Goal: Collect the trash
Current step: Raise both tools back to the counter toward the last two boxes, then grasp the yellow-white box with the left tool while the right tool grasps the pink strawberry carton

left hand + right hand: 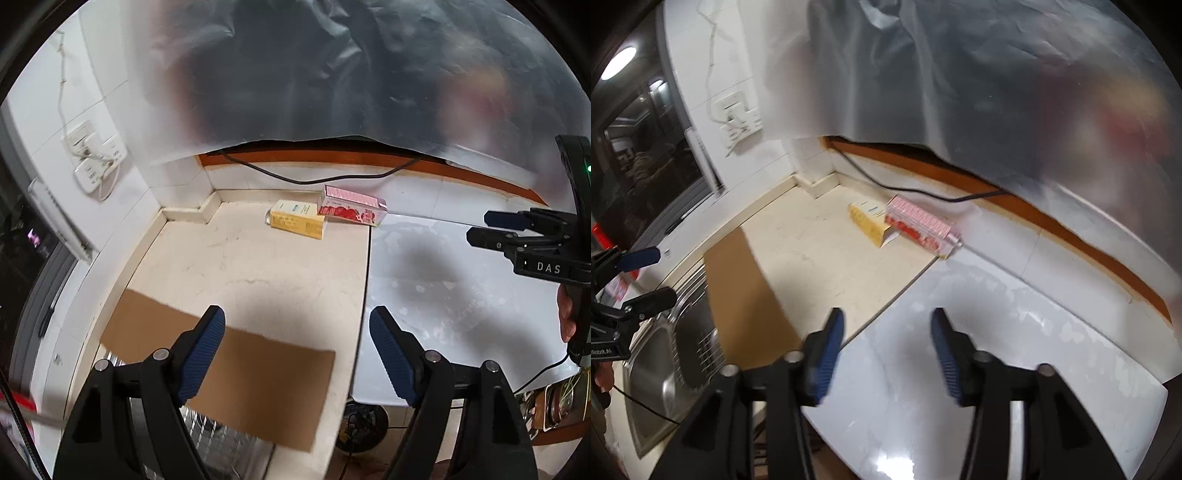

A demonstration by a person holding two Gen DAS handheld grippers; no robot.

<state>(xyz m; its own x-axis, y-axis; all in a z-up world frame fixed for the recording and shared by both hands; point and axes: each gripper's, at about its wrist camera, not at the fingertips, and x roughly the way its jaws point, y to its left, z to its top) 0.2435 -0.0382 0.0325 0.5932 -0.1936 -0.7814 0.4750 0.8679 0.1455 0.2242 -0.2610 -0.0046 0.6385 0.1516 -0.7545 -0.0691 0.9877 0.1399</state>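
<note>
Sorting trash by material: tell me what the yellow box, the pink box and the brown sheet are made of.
Yellow box: likely thin printed cardboard, matte, with an open end flap.
Pink box: printed carton, apparently glossy.
Brown sheet: plain brown cardboard, matte and unprinted.

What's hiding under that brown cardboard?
The cardboard partly covers a metal sink with a wire rack. Whatever lies in the sink beneath the cardboard stays hidden.

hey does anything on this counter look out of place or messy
Yes. Two small boxes, a yellow box and a pink box, lie tipped over at the back of the counter. A cardboard sheet hangs over the sink.
</note>
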